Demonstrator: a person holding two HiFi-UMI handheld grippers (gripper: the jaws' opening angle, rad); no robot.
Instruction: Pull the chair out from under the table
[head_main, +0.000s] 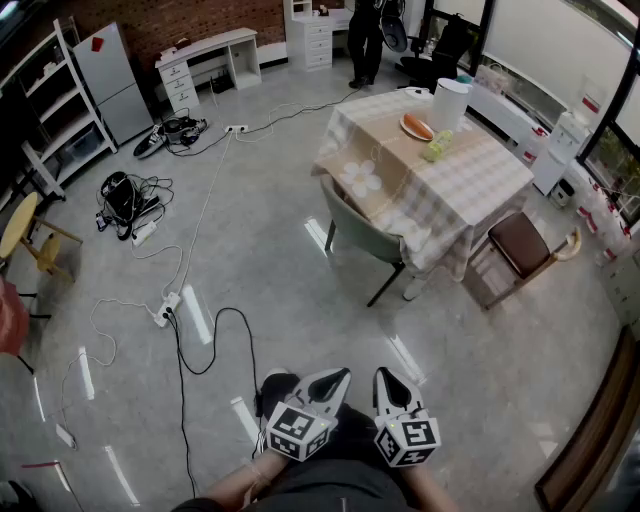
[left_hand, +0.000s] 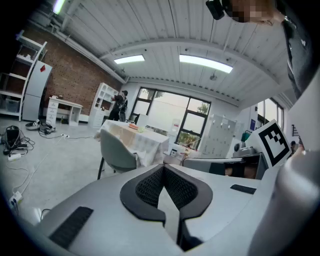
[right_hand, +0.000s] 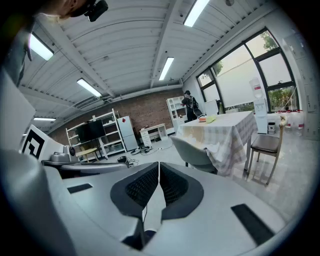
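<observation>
Progress: by my read, not started. Nothing touches the chair (head_main: 360, 232).
Chair: pushed in at the near-left side of the desk (head_main: 470, 195). Its seat is under the checked cloth and its backrest faces the person.
Left to do: close the gap to the desk, open a tool, grip the backrest, drag the chair clear.
Floor cable (head_main: 180, 330): lies well left of the desk, off the straight path to the chair.
Brown chair (head_main: 520, 245): at the right side of the desk, apart from the task chair.
Left tool (head_main: 335, 380): jaws together, nothing between them. Held low in front of the body, well short of the desk, aimed towards it and dipped slightly.
Right tool (head_main: 390, 380): jaws together, empty. Just beside the left tool, same aim and slight dip.
Hands: both tucked close to the body, neither reaching out.
</observation>
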